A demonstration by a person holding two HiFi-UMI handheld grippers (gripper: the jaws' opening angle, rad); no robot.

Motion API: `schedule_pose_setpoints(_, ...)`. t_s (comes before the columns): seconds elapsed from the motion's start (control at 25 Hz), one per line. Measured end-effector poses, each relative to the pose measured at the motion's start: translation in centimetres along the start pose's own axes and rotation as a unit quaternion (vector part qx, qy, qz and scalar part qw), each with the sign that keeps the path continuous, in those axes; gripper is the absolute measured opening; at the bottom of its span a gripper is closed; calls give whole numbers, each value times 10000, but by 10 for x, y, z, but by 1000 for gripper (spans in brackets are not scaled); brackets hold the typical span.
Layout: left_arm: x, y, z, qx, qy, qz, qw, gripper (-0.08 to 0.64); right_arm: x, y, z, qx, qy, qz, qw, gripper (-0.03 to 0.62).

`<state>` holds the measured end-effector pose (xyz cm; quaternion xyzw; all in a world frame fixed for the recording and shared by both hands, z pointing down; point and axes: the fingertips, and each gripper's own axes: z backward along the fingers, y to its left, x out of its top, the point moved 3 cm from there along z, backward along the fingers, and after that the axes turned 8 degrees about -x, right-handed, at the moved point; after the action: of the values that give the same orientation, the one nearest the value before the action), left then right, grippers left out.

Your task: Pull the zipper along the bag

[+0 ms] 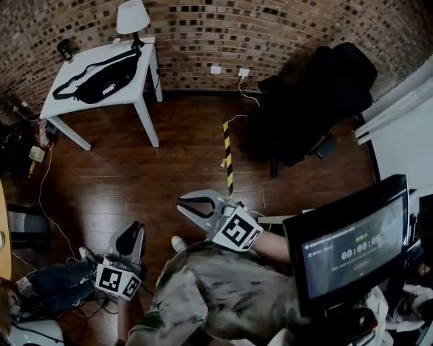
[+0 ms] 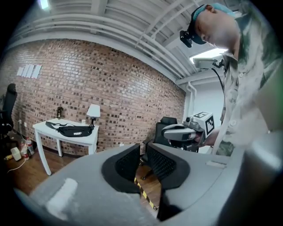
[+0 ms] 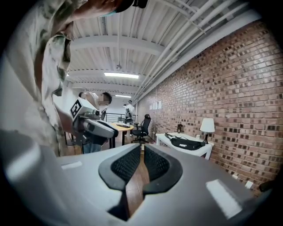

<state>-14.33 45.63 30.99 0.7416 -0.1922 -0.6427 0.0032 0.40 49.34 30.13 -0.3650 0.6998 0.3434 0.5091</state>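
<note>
Office-like studio: brick wall [image 1: 270, 34], wooden floor [image 1: 183, 162], black office chair [image 1: 318, 101], white table [image 1: 57, 105], monitor [image 1: 352, 250].

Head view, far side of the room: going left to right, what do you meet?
White table bearing the black waist bag → yellow-black floor tape → black office chair.

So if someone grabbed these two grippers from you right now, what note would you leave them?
Left gripper: jaws slightly apart, empty.
Right gripper: jaws slightly apart, empty.
The black bag lies on the white table across the room, near the lamp, out of reach.
Done: nothing yet.
Left: walk over, probably steady the bag with one gripper, grip the zipper pull, draw it along.
</note>
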Motion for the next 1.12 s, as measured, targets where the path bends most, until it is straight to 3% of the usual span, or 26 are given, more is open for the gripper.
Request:
schedule_pose_setpoints(0.16, 1, -29, -21, -134, 56, -26, 9999, 57, 0, -10, 30, 31, -139, 75, 9999, 32)
schedule_pose_setpoints(0.52, -4, -77, -50, -33, -18, 55, 10000, 57, -13, -32, 78, -19, -135, 129, 9998, 11)
schedule_pose_setpoints(1.12, -6, -98, -77, -82, 80, -53, 9999, 56, -31, -50, 110, -181, -121, 94, 9997, 9)
